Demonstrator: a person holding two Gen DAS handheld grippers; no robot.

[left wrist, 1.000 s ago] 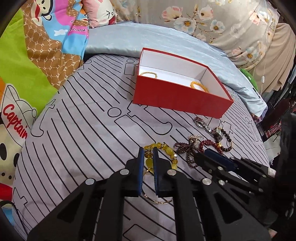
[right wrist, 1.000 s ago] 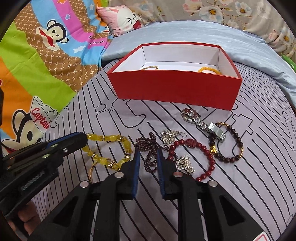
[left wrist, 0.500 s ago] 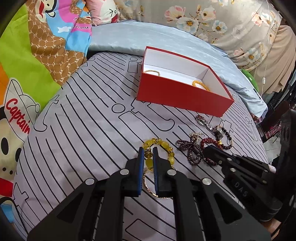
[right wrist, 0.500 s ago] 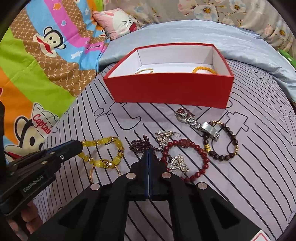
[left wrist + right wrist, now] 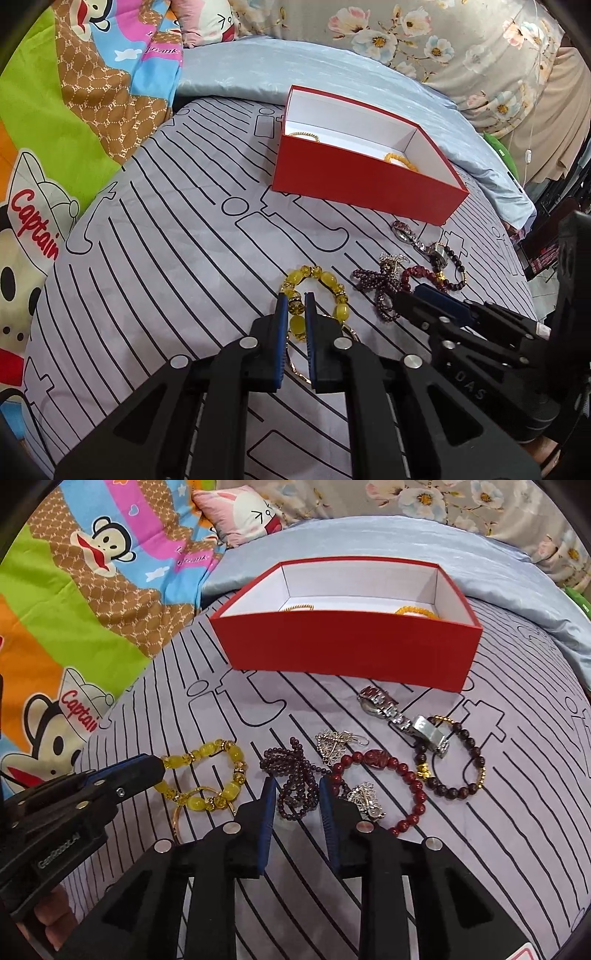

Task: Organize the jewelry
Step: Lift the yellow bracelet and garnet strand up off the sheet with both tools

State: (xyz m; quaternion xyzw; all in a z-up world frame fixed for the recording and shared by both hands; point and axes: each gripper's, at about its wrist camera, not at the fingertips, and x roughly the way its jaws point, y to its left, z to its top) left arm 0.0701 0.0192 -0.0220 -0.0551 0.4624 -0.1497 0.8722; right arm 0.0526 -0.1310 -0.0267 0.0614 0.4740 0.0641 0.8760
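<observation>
"GenRobot.AI" marks the left gripper (image 5: 294,301), clamped on glassy yellow beads (image 5: 325,278); right gripper (image 5: 297,788) opening around purple strand (image 5: 295,775) at six o'clock

The right tongs (image 5: 297,797), pressed fully together half a second ago, are opening again, and the dark purple bead strand (image 5: 295,779) now lies loose between their blue pads (image 5: 266,812), no longer pinched

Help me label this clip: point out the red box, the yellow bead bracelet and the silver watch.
red box (image 5: 347,653): right wrist view, its near outer wall.
yellow bead bracelet (image 5: 236,755): right wrist view, a large bead on its far side.
silver watch (image 5: 428,729): right wrist view, its clasp.
</observation>
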